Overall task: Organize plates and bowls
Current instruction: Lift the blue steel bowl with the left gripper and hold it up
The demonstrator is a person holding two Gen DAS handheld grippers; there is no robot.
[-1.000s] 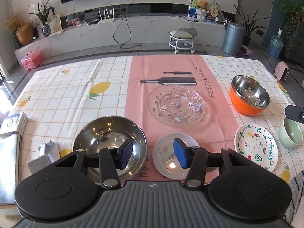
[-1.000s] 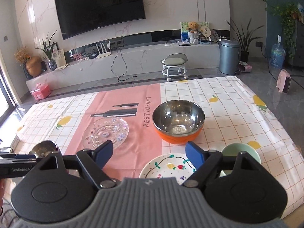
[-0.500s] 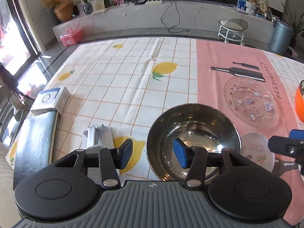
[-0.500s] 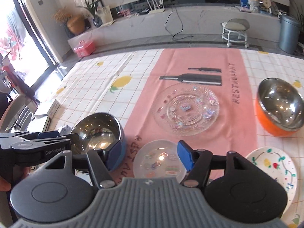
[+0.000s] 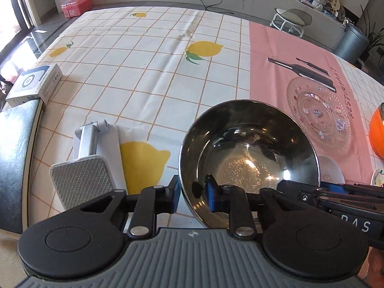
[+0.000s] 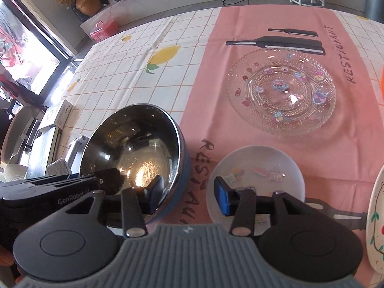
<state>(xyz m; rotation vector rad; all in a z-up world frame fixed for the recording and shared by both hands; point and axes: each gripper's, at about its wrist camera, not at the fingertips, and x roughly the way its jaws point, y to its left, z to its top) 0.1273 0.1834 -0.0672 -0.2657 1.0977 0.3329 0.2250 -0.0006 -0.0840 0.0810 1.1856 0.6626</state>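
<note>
A steel bowl with a blue outside (image 5: 249,148) sits on the tablecloth near the front edge. My left gripper (image 5: 192,196) straddles its near rim, one pad outside and one inside, closed against the wall. In the right wrist view the same bowl (image 6: 134,148) is at the left. My right gripper (image 6: 187,196) is open, its left finger inside the steel bowl's rim and its right finger over the near edge of a small clear saucer (image 6: 256,175). A large patterned glass plate (image 6: 280,91) lies farther back on the pink runner.
A white folding stand (image 5: 88,160) lies left of the bowl. A small white box (image 5: 33,84) and a dark chair cushion (image 5: 14,158) are at the table's left edge. An orange bowl (image 5: 376,134) and a painted white plate (image 6: 376,220) are at the right.
Both grippers swung left and down toward the steel bowl. The left gripper's pads have closed on its near rim. The right gripper now sits between the bowl and the saucer.
</note>
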